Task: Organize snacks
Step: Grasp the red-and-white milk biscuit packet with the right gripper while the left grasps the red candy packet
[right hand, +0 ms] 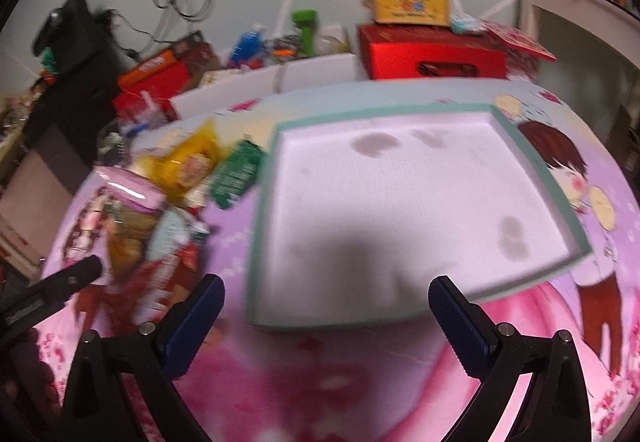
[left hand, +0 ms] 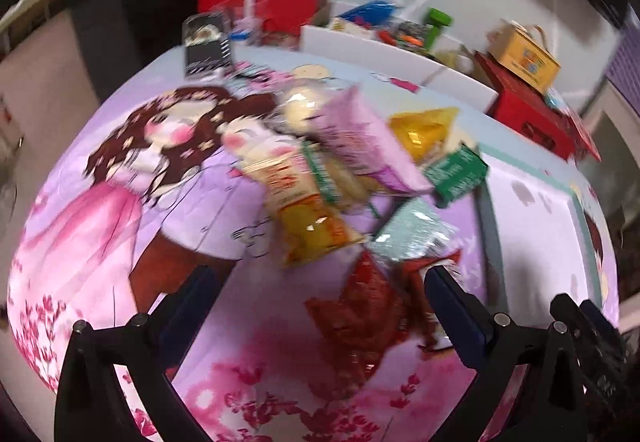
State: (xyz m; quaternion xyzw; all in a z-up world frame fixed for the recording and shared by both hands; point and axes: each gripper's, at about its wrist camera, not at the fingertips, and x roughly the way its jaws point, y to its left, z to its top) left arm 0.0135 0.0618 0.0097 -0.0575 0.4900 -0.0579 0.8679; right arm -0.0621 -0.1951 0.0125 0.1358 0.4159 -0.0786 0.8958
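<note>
Left wrist view: glossy crinkled snack packets (left hand: 340, 178) heaped left of a shallow square tray (right hand: 536, 170); both grippers' jaws spread, empty.

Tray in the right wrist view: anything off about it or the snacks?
The tray holds no snacks and shows dark stains on its white floor, near the far edge and the right corner. The snack packets lie in a jumbled, overlapping heap on the cloth beside it. Both grippers are open; nothing looks spilled or torn.

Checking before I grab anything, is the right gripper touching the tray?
Apart. In the right wrist view the right gripper hangs open above the tray, throwing a shadow on its white floor, fingers clear of the rim.
</note>
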